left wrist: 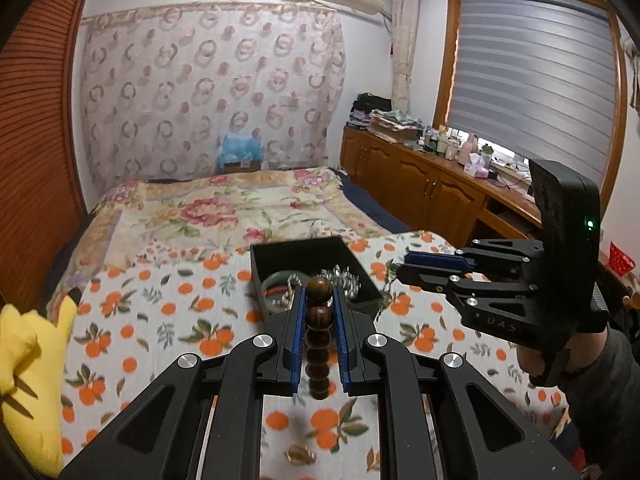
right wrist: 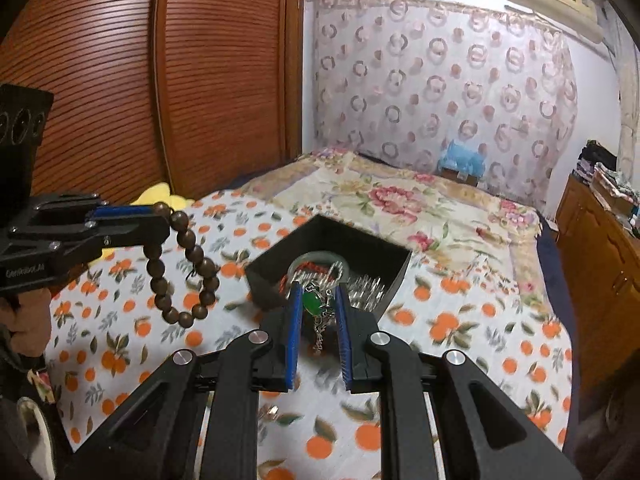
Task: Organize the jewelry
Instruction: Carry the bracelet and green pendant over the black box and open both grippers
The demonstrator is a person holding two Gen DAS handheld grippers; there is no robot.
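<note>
Bed (left wrist: 168, 216): floral quilt at the far end, orange-print sheet (right wrist: 460, 332) under your tools. Wardrobe (right wrist: 160, 80) with slatted doors to one side; wooden cabinet (left wrist: 420, 184) under the window. Yellow plush toy (left wrist: 28, 368) at the sheet's edge. Black jewelry box (right wrist: 320, 236), open, between both tools, holding a jade bangle (right wrist: 312, 258) and silver pieces. Your left gripper (left wrist: 319, 300) is raised, level, clamped on the wooden bead bracelet (right wrist: 180, 264), which hangs beside the box. Your right gripper (right wrist: 318, 300), just before the box, pinches a green pendant necklace (right wrist: 313, 304).
</note>
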